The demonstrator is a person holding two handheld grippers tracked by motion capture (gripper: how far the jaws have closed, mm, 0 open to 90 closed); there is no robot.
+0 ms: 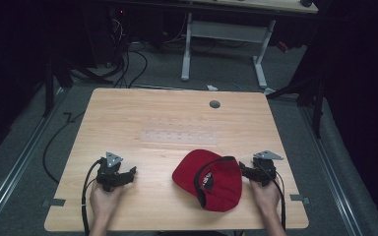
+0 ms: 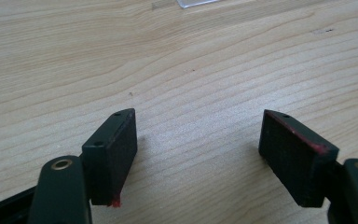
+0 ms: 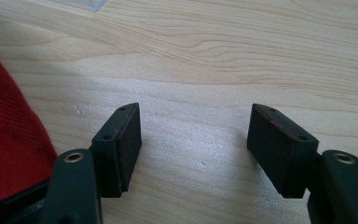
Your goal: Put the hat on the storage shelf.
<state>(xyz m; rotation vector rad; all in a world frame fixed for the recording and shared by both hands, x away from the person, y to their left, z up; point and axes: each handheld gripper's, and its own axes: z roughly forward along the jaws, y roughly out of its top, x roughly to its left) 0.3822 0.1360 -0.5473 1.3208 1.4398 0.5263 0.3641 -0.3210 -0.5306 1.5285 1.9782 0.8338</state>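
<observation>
High view: 1 wooden table (image 1: pixel 128 118), 1 red cap (image 1: pixel 209 179), 2 grippers, 2 hands. The cap lies upside down on the near-right part of the table, black-edged inside facing up, w/ a small light marking inside that's too small to read. Left gripper (image 1: pixel 131 172) sits well left of the cap, held low over the tabletop by the left hand (image 1: pixel 103 199), forearm coming in from the near edge; its jaws point toward the cap. Right gripper (image 1: pixel 241 169) is just right of the cap, tips about at the cap's rim — prob. touching, can't be sure at this res. Right hand (image 1: pixel 266 194) holds it from the near edge. 1 grey round plug (image 1: pixel 214 104) sits in the table beyond the cap, and 1 faint clear strip (image 1: pixel 179 136) lies between plug and cap.

Left gripper view: 2 black jaws spread wide, released, bare wood grain betw. them; red specks on the pad edges.

Right gripper view: 2 jaws spread apart, nothing betw. them. The cap's red woven fabric (image 3: pixel 9 130) fills the left side, beside the left jaw.
</observation>
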